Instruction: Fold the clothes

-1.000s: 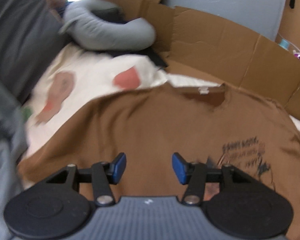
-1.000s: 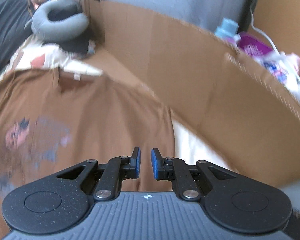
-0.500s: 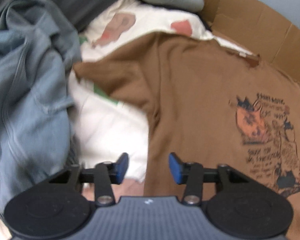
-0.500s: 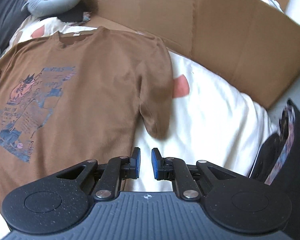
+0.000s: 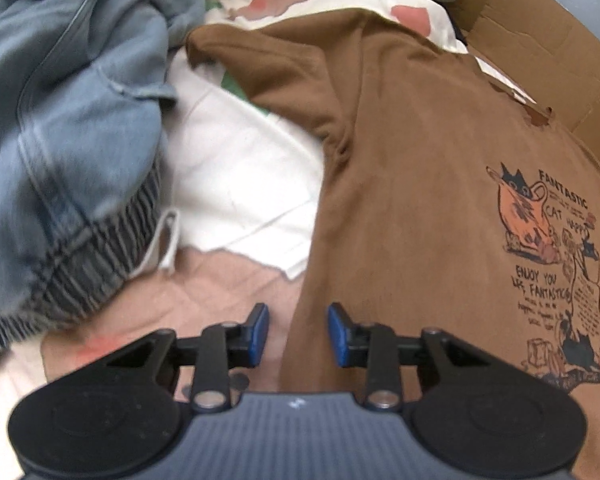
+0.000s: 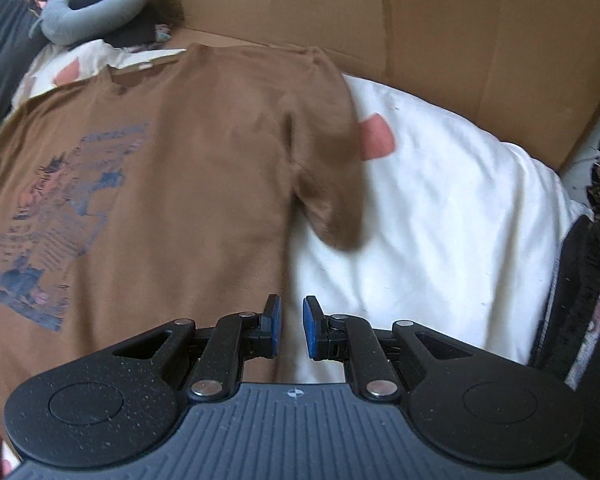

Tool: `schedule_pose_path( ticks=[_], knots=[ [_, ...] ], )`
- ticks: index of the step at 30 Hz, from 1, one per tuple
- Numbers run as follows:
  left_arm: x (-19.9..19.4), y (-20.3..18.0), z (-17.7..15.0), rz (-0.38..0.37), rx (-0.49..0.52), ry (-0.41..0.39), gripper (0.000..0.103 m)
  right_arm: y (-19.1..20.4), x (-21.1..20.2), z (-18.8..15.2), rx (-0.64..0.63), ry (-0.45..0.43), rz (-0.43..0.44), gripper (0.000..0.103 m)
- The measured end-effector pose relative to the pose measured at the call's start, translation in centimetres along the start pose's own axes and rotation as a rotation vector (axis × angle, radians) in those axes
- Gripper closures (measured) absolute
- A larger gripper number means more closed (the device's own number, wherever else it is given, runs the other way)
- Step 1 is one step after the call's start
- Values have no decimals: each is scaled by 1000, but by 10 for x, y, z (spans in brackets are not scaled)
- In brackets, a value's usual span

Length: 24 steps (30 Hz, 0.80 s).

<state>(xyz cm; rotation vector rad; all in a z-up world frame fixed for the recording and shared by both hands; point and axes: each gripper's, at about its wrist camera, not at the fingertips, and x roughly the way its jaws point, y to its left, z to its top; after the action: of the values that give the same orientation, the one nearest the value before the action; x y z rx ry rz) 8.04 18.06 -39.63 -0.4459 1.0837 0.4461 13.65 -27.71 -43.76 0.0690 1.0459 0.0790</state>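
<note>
A brown T-shirt (image 5: 420,200) with a cat print lies flat, front up, on the bed. In the left wrist view my left gripper (image 5: 298,336) hovers low over the shirt's left side edge. Its jaws are open, with the hem line running under the gap and nothing pinched. The right wrist view shows the same T-shirt (image 6: 180,200) with its right sleeve (image 6: 328,184) lying on white bedding. My right gripper (image 6: 291,330) hangs over the shirt's right side edge. Its blue pads are only slightly apart and hold nothing.
A heap of blue denim clothes (image 5: 68,120) lies left of the shirt. Cardboard walls (image 6: 460,40) stand behind the bed. A grey neck pillow (image 6: 92,8) sits at the far left. White duvet (image 6: 440,220) spreads to the right, with dark clothing (image 6: 588,280) at its edge.
Both grippers have tipped downward and come lower, from the shirt's upper part to its side edges. The left jaws have narrowed. The right jaws keep the same small gap.
</note>
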Motion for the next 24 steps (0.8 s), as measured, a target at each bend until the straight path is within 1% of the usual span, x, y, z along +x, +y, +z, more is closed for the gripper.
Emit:
schedule_pose_path(
  ticks=[2, 4, 6, 10, 12, 13, 14, 15, 17, 18, 21, 24],
  knots=[
    [-1, 1, -4, -11, -11, 10, 66, 3, 3, 1, -11, 31, -2, 84],
    [-3, 2, -8, -30, -20, 23, 65, 1, 8, 0, 3, 88, 33, 75],
    [-5, 2, -12, -47, -27, 35, 63, 0, 13, -3, 13, 146, 55, 71],
    [-9, 2, -23, -76, -31, 55, 64, -7, 17, -4, 43, 229, 105, 69],
    [-10, 1, -25, -82, -26, 66, 65, -11, 19, -2, 58, 263, 135, 69],
    [-11, 1, -26, -85, -24, 73, 66, -12, 21, -1, 58, 282, 150, 70],
    [-12, 1, -26, -88, -22, 79, 73, -14, 22, -1, 57, 301, 165, 71],
    [-12, 1, -27, -91, -20, 86, 85, -15, 24, 0, 56, 320, 179, 83],
    [-14, 1, -27, -92, -11, 97, 95, -15, 25, 2, 55, 341, 191, 95],
    [-17, 1, -26, -85, 2, 100, 97, -15, 25, 4, 50, 345, 190, 102],
    [-29, 0, -19, -57, 57, 92, 100, -15, 19, 8, 58, 347, 183, 103],
    [-42, 2, -10, -33, 97, 82, 101, -16, 14, 8, 79, 347, 189, 103]
  ],
)
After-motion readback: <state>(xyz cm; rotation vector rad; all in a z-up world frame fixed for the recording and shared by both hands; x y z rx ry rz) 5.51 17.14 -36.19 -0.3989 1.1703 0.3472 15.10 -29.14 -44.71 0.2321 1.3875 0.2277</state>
